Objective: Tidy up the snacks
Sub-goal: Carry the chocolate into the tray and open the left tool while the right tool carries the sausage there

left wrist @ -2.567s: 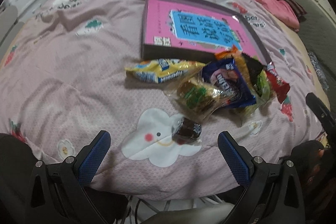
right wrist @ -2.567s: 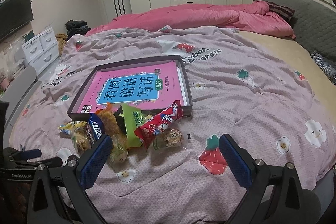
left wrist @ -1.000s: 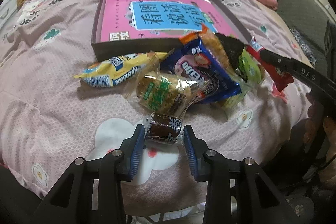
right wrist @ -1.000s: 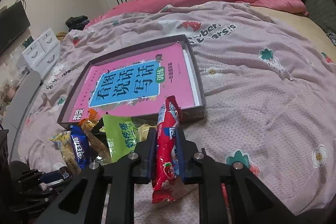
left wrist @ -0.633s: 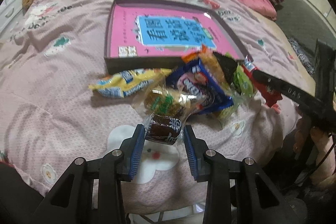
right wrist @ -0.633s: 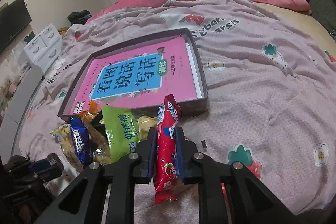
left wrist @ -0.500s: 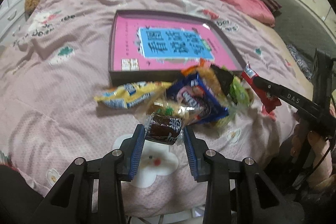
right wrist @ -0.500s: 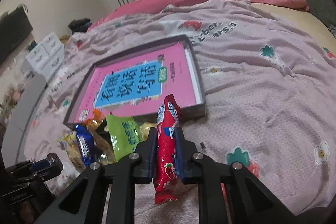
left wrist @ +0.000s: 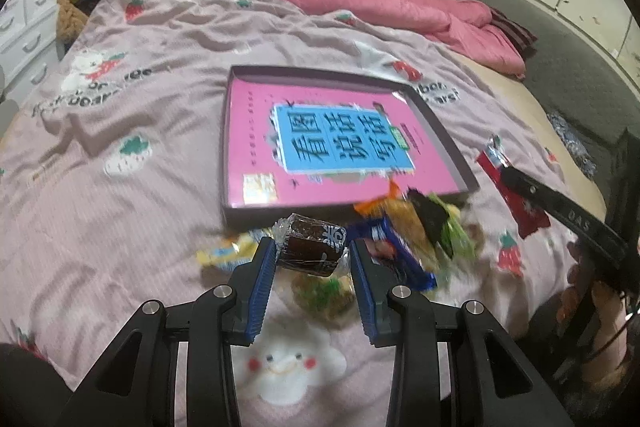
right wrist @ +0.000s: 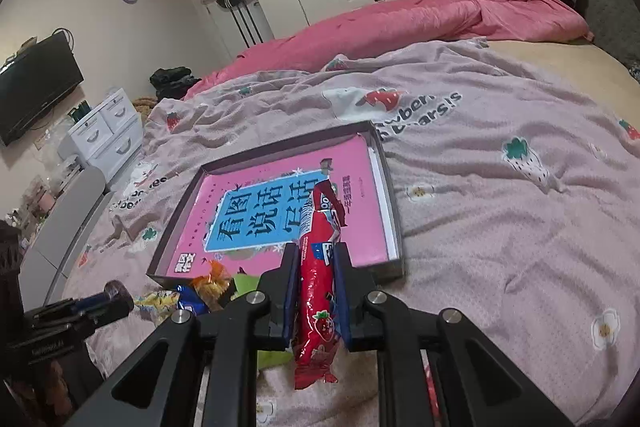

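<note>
My left gripper (left wrist: 313, 254) is shut on a small dark brown wrapped cake (left wrist: 310, 244) and holds it up above the snack pile (left wrist: 404, 243), near the front rim of the shallow dark box (left wrist: 256, 217) that holds a pink book (left wrist: 340, 143). My right gripper (right wrist: 316, 259) is shut on a long red snack packet (right wrist: 318, 279) and holds it raised in front of the same box (right wrist: 394, 227). The right gripper and its red packet also show in the left wrist view (left wrist: 508, 183). The left gripper also shows in the right wrist view (right wrist: 116, 301).
The snacks and box lie on a pink-grey bedspread (right wrist: 500, 227) with strawberry prints. A pink quilt (right wrist: 400, 27) is bunched at the far side. White drawers (right wrist: 106, 135) and a TV (right wrist: 36, 89) stand left of the bed. The bed edge is just below both grippers.
Both grippers closed on their snacks from open, then lifted them. The brown cake and the red packet have risen off the bedspread and moved toward the box.
</note>
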`<state>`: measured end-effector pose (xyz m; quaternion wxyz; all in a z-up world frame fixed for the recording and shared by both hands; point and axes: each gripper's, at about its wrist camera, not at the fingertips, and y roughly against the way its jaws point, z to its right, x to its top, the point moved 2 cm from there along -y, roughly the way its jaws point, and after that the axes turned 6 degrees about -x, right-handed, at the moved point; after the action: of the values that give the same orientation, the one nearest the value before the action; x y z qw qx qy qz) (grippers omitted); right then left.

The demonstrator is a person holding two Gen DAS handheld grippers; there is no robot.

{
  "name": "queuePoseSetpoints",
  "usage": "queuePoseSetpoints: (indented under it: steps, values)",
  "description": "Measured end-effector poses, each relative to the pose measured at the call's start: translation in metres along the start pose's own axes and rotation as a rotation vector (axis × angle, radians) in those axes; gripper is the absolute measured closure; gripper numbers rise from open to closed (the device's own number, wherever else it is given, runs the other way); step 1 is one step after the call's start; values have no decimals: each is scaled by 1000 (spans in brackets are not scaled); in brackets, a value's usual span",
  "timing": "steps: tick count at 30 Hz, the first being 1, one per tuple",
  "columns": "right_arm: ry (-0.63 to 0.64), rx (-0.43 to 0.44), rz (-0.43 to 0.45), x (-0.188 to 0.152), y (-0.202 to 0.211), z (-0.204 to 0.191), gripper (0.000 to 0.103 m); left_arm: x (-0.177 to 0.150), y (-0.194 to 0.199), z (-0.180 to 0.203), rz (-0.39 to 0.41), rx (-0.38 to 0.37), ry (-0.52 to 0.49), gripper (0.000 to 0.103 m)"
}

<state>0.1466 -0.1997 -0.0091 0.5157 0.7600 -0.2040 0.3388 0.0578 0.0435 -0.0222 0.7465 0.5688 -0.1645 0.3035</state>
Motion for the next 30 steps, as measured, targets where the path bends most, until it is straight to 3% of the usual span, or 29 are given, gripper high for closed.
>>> queuePoseSetpoints:
  steps: [17,30]
  values:
    - [9,23,43,19,-17,0,86,50,-20,-13,90,48,32,64]
    - [43,21,49,37,-49,-2,86,70,-54,-24,82,64,41,64]
